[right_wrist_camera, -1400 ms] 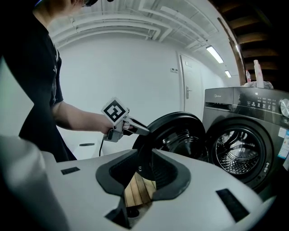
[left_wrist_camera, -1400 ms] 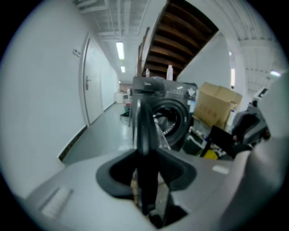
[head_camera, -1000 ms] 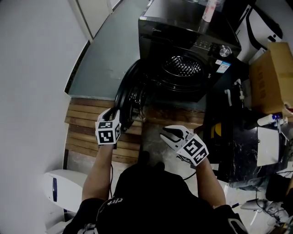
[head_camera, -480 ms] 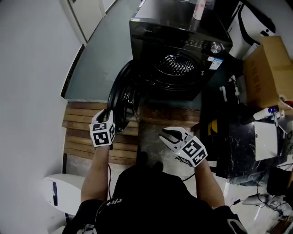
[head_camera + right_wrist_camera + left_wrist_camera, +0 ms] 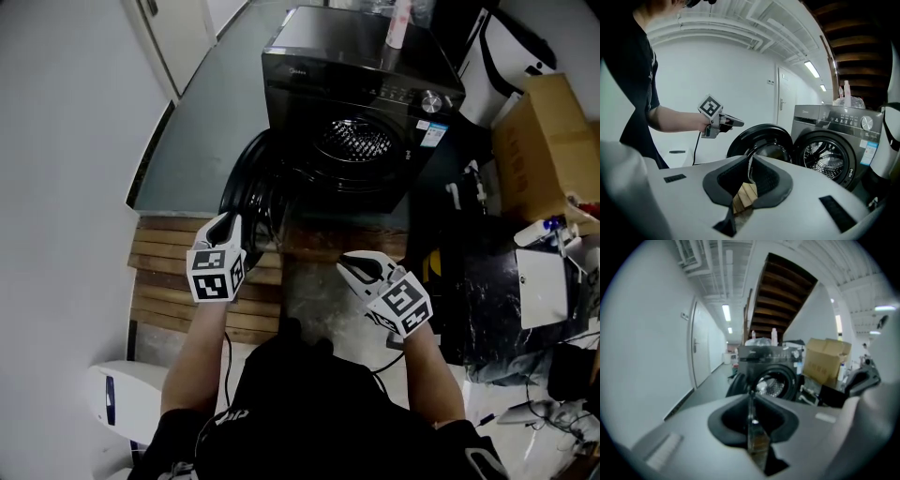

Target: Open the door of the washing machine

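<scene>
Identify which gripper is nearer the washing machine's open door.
The left gripper, close beside the door rim; the right gripper is farther off.

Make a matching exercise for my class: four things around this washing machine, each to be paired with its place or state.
Things
1. washing machine door
2. bottle
3. cardboard box
4. wooden slats

Places or states
A. on top of the washing machine
B. lying on the floor in front of the machine
C. swung open, left of the drum in the head view
D. to the right of the machine in the head view

Pairs: 1-C, 2-A, 3-D, 4-B
</scene>
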A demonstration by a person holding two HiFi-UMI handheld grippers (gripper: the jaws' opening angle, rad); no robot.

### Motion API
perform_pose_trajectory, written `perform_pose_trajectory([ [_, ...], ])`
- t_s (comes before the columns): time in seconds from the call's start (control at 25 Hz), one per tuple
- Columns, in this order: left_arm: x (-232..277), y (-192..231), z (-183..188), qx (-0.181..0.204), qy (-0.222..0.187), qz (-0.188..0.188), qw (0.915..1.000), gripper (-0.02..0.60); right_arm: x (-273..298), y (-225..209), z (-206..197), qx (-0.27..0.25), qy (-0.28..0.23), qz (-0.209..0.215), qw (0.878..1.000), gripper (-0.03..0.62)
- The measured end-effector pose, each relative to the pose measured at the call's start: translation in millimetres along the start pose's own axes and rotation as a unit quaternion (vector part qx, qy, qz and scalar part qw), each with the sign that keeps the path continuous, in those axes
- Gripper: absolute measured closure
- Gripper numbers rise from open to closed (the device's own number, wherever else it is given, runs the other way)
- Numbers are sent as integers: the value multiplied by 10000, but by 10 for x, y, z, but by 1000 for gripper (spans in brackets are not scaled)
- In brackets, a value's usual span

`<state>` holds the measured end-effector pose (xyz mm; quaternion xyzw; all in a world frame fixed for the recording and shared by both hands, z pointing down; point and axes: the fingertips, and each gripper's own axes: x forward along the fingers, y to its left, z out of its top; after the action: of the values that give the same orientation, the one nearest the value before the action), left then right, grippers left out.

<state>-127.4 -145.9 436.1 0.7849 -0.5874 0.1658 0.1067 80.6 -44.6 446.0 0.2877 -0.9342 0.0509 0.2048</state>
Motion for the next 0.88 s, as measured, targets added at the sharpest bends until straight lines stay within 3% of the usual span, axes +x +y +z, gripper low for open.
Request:
perform_pose_trajectory([
  [0.28, -17, -224, 505, -178, -531, -410, 9976, 557, -68, -254, 350, 743, -625, -441, 9943, 594],
  [0.48, 0, -424, 702, -276, -752, -879, 9929, 566, 57, -333, 561, 499, -709, -633, 9942, 597],
  [0.72, 43, -440, 884, -160, -1008, -1290, 9864, 566, 142, -661, 938, 530, -1074, -1718, 9778, 597],
  [0.88, 134, -310, 942, -202, -1136, -1308, 9847, 566, 154, -712, 1058, 618, -1375, -2038, 9673, 599],
])
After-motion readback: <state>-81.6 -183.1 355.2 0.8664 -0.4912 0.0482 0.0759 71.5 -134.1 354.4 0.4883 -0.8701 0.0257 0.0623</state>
